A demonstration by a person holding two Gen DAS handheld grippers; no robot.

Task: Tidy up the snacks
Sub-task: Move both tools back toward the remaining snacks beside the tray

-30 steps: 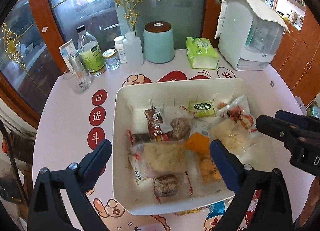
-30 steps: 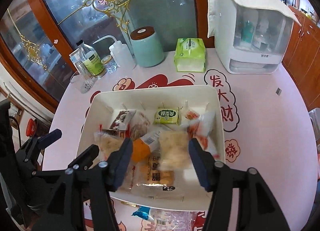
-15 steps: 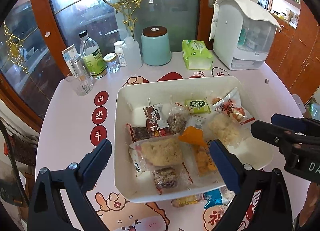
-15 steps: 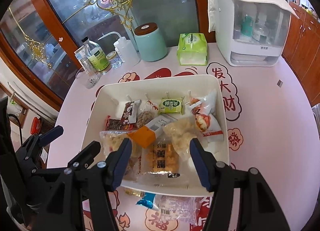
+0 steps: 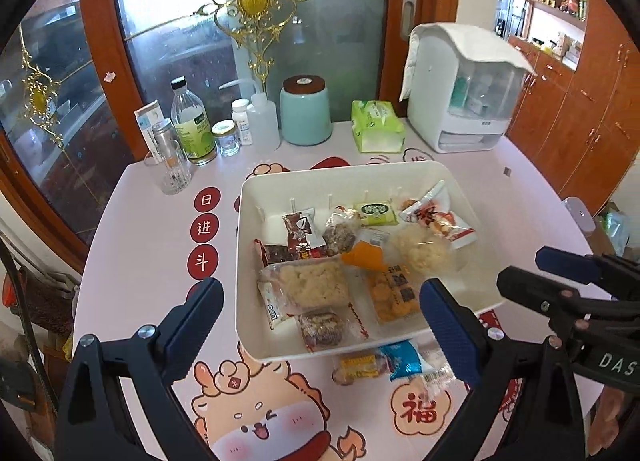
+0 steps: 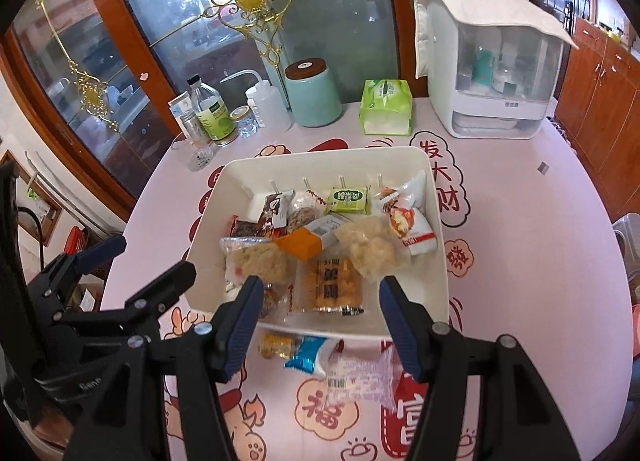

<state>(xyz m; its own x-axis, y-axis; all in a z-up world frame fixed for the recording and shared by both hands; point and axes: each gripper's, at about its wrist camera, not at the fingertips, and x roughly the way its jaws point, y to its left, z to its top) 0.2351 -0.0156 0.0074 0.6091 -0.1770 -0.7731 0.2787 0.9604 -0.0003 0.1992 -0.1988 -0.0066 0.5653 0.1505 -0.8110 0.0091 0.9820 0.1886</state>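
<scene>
Hovering above the near edge of the worktop [image 5: 140, 229], the left tool [image 5: 320, 325] stands with its blue-padded fingers spread wide and nothing between them. The right tool [image 6: 320, 315] is likewise spread and empty, poised over the near rim of the white tray [image 6: 438, 261]. Inside the tray lie the wrapped snacks: a pale puffed cake [image 6: 262, 261], an orange-biscuit packet [image 6: 332, 281], a green packet [image 6: 347, 200] by the far wall, and a red-and-white pouch [image 6: 408, 223] at the right wall. Three packets remain on the worktop just beside the tray's near wall: a yellow one [image 6: 276, 345], a blue one [image 6: 308, 353] and a clear one [image 6: 360, 379]. Along the far edge stand bottles [image 5: 192, 129], a teal canister [image 5: 306, 111], a green tissue pack [image 5: 378, 127] and a white cabinet [image 5: 464, 89].
</scene>
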